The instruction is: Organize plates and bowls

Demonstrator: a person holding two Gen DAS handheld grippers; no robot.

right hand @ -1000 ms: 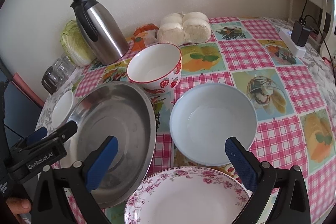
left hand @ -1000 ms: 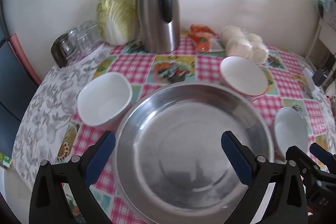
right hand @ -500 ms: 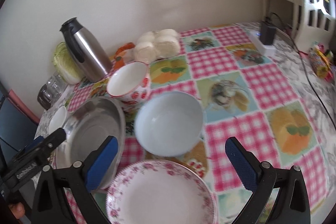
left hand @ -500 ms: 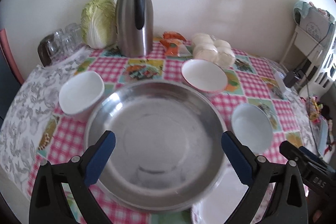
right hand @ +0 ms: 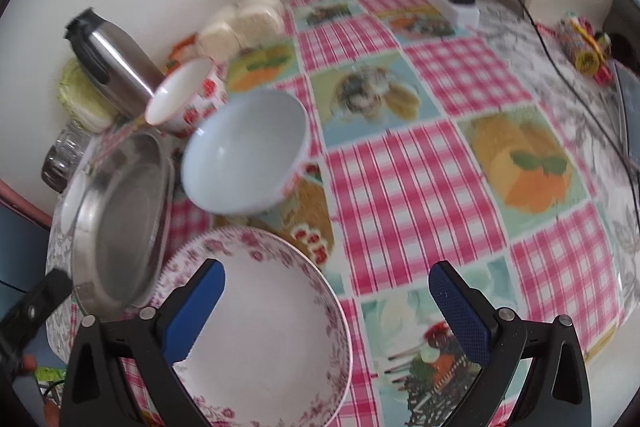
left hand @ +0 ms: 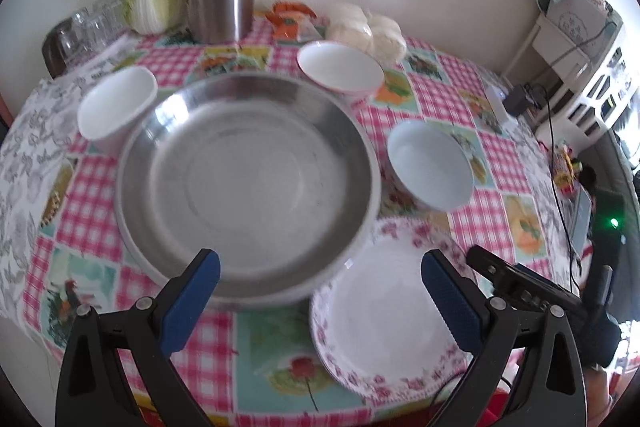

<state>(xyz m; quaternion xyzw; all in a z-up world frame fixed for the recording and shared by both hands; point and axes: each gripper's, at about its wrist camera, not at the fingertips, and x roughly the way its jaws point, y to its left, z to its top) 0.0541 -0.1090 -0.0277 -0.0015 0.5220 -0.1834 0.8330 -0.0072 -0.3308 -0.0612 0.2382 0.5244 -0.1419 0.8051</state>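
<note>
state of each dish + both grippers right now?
steel basin: empty, upright on table
floral plate: empty, flat, beside the basin
pale blue bowl: empty, upright
red-rimmed bowl: empty, upright
white bowl: empty, upright
left gripper: open, holding nothing
right gripper: open, holding nothing

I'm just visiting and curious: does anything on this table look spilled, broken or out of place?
Nothing looks spilled or broken. The one oddity: the steel pan's rim overlaps the flowered plate, so it may sit slightly tilted. The bowls stand upright and look empty.
</note>
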